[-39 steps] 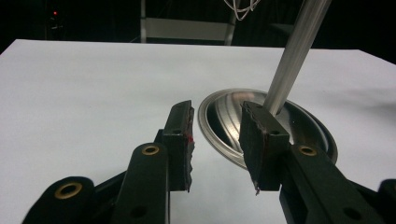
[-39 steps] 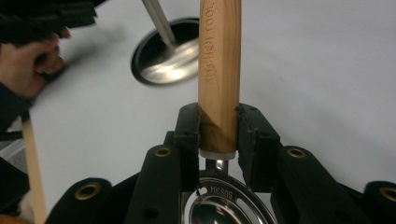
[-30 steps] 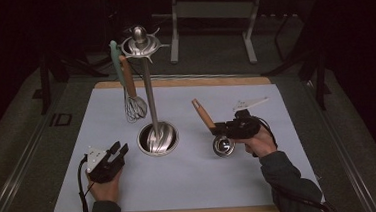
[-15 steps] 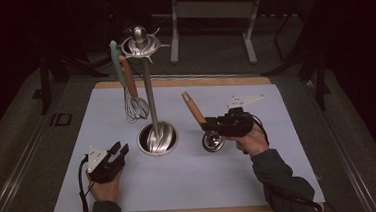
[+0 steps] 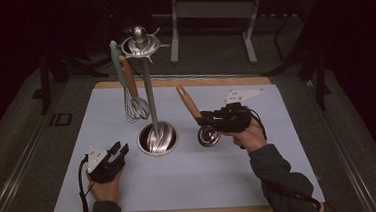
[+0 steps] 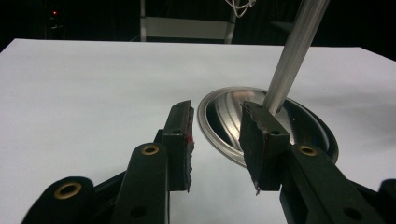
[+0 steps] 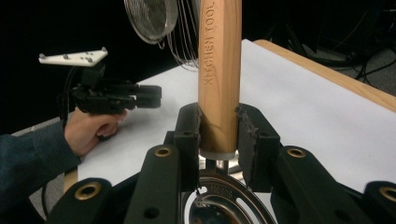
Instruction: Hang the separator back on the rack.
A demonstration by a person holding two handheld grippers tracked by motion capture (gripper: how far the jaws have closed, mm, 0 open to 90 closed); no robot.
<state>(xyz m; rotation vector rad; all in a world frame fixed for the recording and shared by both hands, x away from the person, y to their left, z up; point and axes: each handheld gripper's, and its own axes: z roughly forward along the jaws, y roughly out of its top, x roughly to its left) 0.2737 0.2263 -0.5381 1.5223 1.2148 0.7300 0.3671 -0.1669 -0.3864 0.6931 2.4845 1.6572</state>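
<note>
Hiding its metal head behind the jaws, the wooden-handled utensil [image 7: 219, 70] stamped "KITCHEN TOOL" sits clamped in the right gripper [image 7: 219, 135]; the left gripper [image 6: 217, 140] gapes empty.

I see the stand [image 5: 154, 133] mid-table [image 5: 299, 143], whisk [image 5: 135, 108] at its eleven o'clock, strainer [image 5: 205, 130] at three, left gripper [image 5: 113, 156] at eight.
</note>
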